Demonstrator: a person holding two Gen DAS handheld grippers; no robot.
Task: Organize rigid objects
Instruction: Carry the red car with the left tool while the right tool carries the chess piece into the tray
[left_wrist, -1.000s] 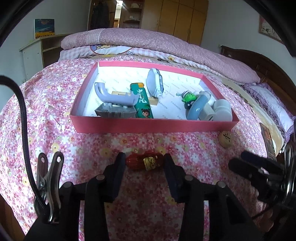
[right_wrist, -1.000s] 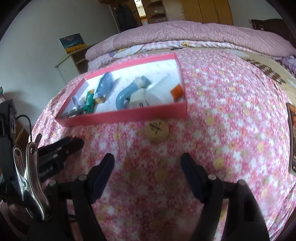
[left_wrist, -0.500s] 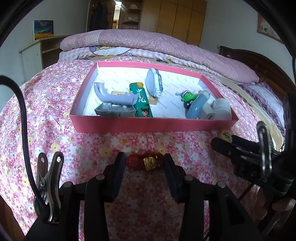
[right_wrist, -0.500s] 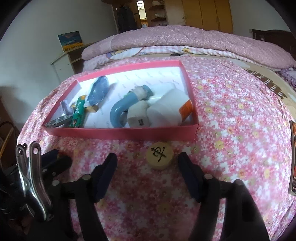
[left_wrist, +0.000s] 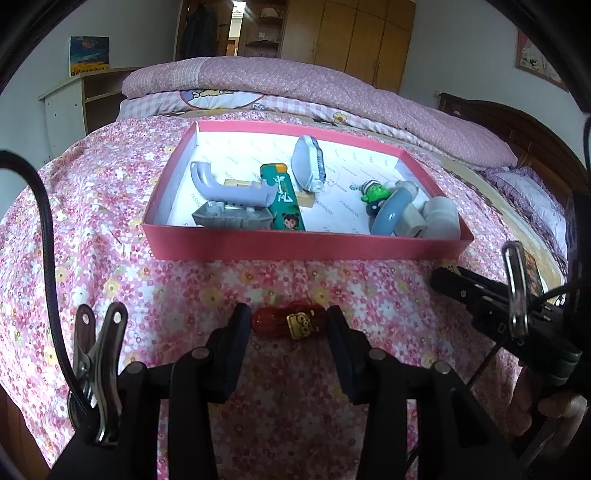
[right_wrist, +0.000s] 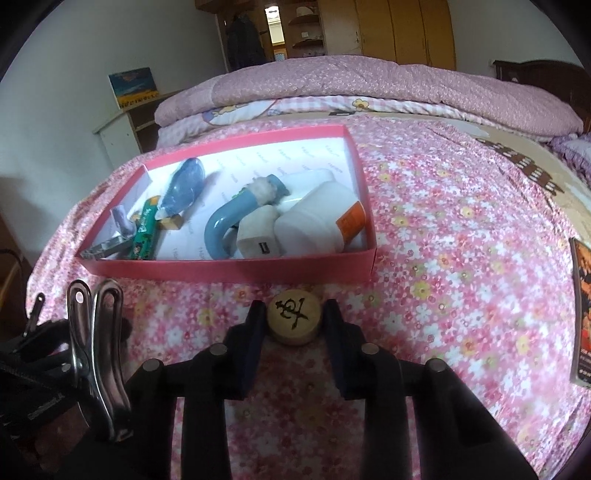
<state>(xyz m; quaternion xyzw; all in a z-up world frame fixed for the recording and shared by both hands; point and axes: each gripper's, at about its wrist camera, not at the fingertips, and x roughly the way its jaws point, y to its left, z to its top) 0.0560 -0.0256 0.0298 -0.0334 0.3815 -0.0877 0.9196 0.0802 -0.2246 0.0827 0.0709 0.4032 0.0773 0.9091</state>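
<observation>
A bed fills the room, spread with a pink floral sheet (left_wrist: 110, 229); a folded pink quilt (left_wrist: 295, 85) lies across it at 12 o'clock. Behind that stand wooden wardrobes (left_wrist: 354, 40), with a pale shelf unit (left_wrist: 74, 103) and a small painting (left_wrist: 89, 54) off at 10 o'clock, and a dark headboard (left_wrist: 517, 129) at 2 o'clock.

On the sheet sits a pink box (left_wrist: 295, 249), white inside. It holds a grey pipe piece (left_wrist: 229, 188), a green tube (left_wrist: 284, 203), a blue-grey oval case (left_wrist: 308, 164), a green figure (left_wrist: 376, 192), a blue ring (left_wrist: 391, 216), a white charger (right_wrist: 258, 240) and a white bottle (right_wrist: 317, 225).

The left gripper (left_wrist: 288, 326) pinches a red toy (left_wrist: 288, 321) just off the box's near wall, at 6 o'clock from it; that grip matches half a second ago.

The right gripper (right_wrist: 293, 321) is what changed. Half a second ago its fingers stood spread either side of the wooden chess piece (right_wrist: 294, 320); now they press on the disc, which lies on the sheet just before the box's right corner. A second ago the disc was well ahead of the fingers.

In the left view the right gripper shows at 3 o'clock, further in than before. A book (right_wrist: 583, 317) lies at the sheet's right edge.
</observation>
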